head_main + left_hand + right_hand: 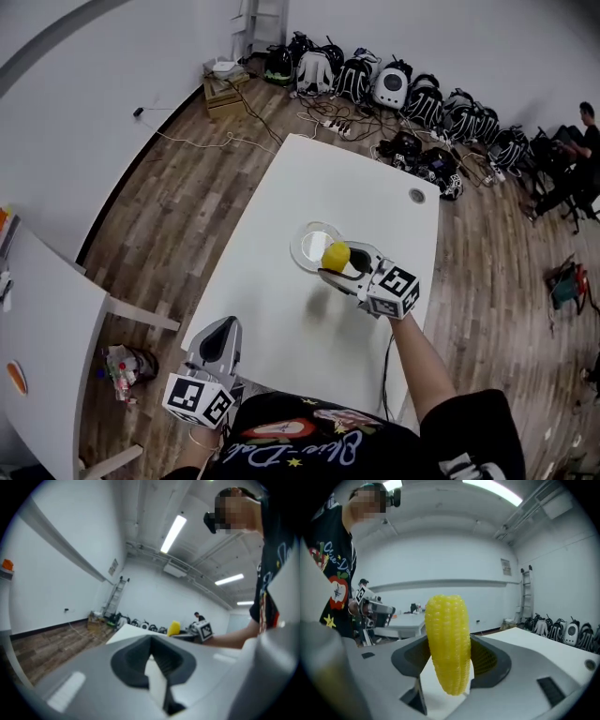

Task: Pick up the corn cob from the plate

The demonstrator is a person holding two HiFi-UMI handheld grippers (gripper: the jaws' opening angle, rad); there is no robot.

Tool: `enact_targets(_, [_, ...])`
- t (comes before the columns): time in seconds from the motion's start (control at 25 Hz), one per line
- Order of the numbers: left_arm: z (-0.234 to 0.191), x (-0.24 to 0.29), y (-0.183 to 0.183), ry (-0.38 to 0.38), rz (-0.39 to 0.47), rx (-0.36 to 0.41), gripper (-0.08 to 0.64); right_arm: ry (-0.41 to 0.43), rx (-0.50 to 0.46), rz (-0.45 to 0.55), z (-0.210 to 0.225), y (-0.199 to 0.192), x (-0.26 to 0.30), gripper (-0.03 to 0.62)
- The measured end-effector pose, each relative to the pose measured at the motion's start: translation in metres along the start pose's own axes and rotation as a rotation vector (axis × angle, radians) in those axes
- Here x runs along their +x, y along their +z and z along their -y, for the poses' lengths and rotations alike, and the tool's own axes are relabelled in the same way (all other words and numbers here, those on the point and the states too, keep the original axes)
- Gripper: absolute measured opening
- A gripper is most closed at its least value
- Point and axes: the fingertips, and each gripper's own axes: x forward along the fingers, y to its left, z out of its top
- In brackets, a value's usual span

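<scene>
My right gripper (339, 262) is shut on the yellow corn cob (336, 255), holding it above the white table beside the round glass plate (310, 247). In the right gripper view the corn cob (449, 644) stands nearly upright between the two jaws, its tip pointing down. The plate holds nothing that I can see. My left gripper (221, 339) hangs at the table's near left corner with its jaws together and nothing between them. The left gripper view shows the far corn cob (174, 628) as a small yellow shape beside the right gripper's marker cube (205, 630).
The white table (319, 197) has a round cable hole (417, 196) near its far right corner. A second white table (37, 328) stands to the left. Several backpacks (394, 84) and cables line the far wall. A person (574, 150) sits at the far right.
</scene>
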Motion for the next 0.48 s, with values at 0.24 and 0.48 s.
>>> enact_targets(0.24, [0.020, 0.009, 0.011, -0.054, 0.027, 0.064, -0.003, -0.095, 0.134, 0.330, -0.068, 0.053, -0.074, 0.262])
enact_targets(0.48, [0.045, 0.020, 0.022, -0.101, 0.035, 0.113, -0.003, -0.193, 0.229, 0.471, -0.083, 0.070, -0.120, 0.262])
